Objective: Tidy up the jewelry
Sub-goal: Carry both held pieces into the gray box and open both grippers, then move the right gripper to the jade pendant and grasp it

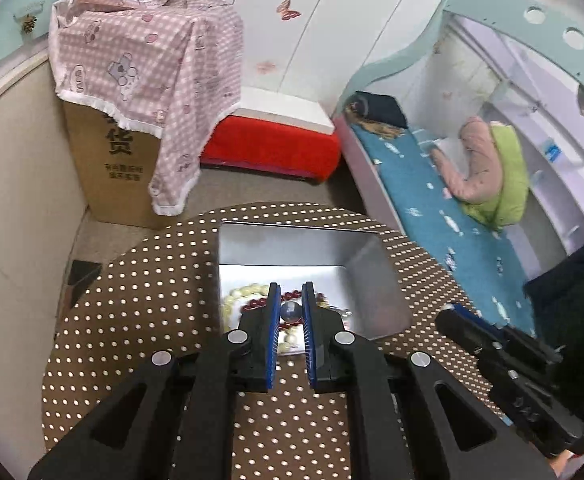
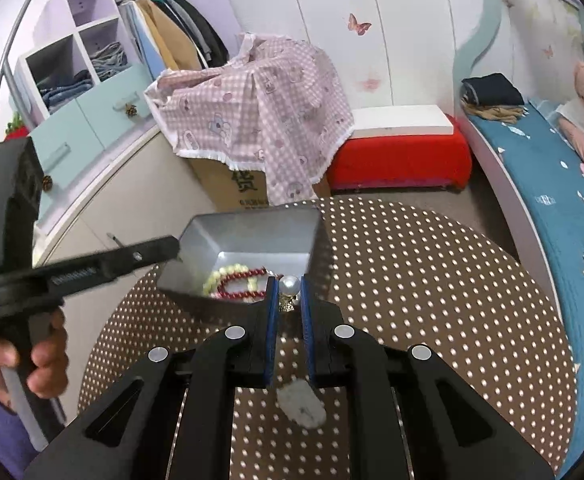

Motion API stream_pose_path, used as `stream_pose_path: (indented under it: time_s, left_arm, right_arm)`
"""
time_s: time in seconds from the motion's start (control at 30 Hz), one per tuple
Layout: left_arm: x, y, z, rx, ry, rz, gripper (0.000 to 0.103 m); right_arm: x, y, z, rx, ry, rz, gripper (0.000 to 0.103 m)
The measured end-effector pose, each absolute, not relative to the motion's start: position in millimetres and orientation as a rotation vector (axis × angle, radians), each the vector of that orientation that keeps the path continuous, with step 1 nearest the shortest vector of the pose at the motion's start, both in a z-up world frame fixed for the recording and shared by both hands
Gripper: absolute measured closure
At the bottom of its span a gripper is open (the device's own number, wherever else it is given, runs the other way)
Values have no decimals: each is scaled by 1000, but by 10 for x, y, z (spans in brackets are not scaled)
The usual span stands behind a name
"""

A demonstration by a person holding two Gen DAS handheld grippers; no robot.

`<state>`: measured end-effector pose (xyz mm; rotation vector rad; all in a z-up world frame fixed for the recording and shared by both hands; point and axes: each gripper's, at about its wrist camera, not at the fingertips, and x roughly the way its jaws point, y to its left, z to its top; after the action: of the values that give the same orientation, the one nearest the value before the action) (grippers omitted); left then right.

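A silver metal tin (image 1: 376, 276) (image 2: 247, 236) stands on the round polka-dot table. In it lie a cream bead bracelet (image 1: 239, 294) (image 2: 227, 271) and a dark red bead bracelet (image 1: 253, 305) (image 2: 243, 274). My left gripper (image 1: 290, 286) is over the tin's near edge, its jaws narrowly apart around a round grey bead (image 1: 290, 313). In the right wrist view the left gripper's fingers (image 2: 147, 256) reach the tin's left rim. My right gripper (image 2: 289, 280) is shut on a white pearl piece (image 2: 290, 284) with a gold setting, at the tin's near right corner.
The brown polka-dot table (image 2: 432, 300) carries a white scrap (image 2: 302, 404) near me. A cardboard box under a pink checked cloth (image 1: 143, 72), a red stool (image 1: 271, 148) and a blue-covered bed (image 1: 452, 208) stand beyond. A cabinet (image 1: 15, 200) is at left.
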<state>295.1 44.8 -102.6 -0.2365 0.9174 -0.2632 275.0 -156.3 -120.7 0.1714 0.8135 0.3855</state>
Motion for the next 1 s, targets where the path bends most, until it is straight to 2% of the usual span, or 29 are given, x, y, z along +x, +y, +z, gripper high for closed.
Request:
stream_pose_path:
  time_s: [0.47,0.57,0.73,0.87,1.0]
  left_arm:
    - [2959,491,-1097,-218,917,-236,93]
    - [2926,507,-1092,-225,916,-240,86]
    - [2908,527,-1085,-220,911,-239,85]
    - [2889,558,-1071,-215,907,-230,79]
    - [2857,579,-1046,-211,898,-229,77]
  right_arm:
    - [3007,-1268,-1260,167,849,394,91]
    - [3035,-1244,-1308,172,861,392,91]
    - [3048,-1239,-1351,177,868,388,91]
    - [3053,-1224,-1352,182,866,392,91]
    - [3050,-1223,-1346,201,863,403,89]
